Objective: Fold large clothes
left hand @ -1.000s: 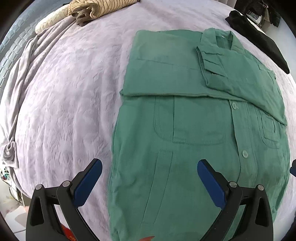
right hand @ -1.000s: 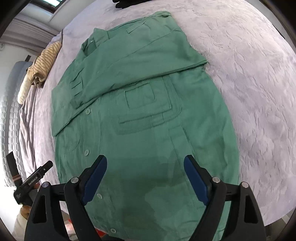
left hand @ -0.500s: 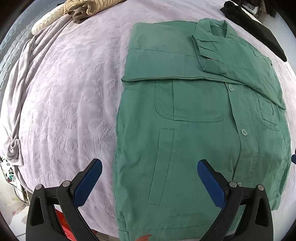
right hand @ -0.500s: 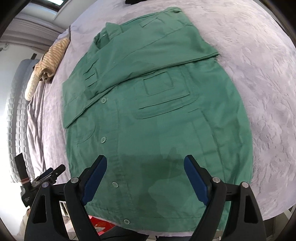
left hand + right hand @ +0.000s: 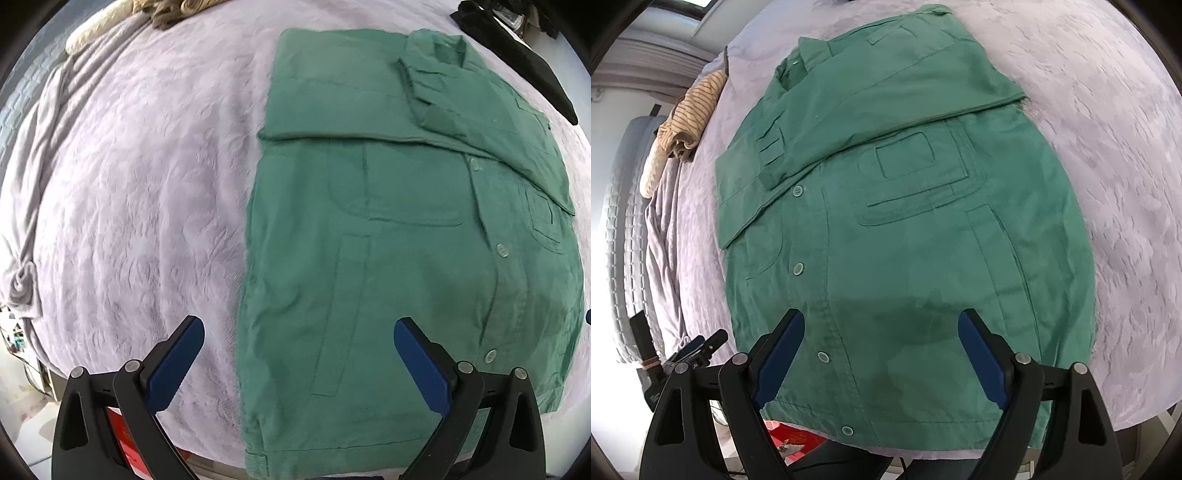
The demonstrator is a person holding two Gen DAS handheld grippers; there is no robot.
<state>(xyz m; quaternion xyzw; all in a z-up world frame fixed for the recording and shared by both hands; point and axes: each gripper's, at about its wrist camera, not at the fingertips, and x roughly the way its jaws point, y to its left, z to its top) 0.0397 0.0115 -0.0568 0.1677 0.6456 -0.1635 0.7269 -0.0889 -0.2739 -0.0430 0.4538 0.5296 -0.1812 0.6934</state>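
Observation:
A green button-up shirt (image 5: 402, 236) lies flat, front up, on a lilac bedspread, with both sleeves folded across its chest. It also shows in the right wrist view (image 5: 905, 229). My left gripper (image 5: 299, 354) is open and empty, hovering above the shirt's lower left hem edge. My right gripper (image 5: 882, 354) is open and empty, hovering above the shirt's lower hem near the button placket. Neither gripper touches the cloth.
The lilac bedspread (image 5: 129, 192) covers the bed. A striped beige garment (image 5: 690, 118) lies bunched near the headboard. A dark garment (image 5: 517, 55) lies at the far right. A red object (image 5: 790, 439) sits on the floor below the bed's near edge.
Both grippers have pulled back toward the near bed edge, so the shirt's bottom hem now shows. Both stay open. The shirt has not moved.

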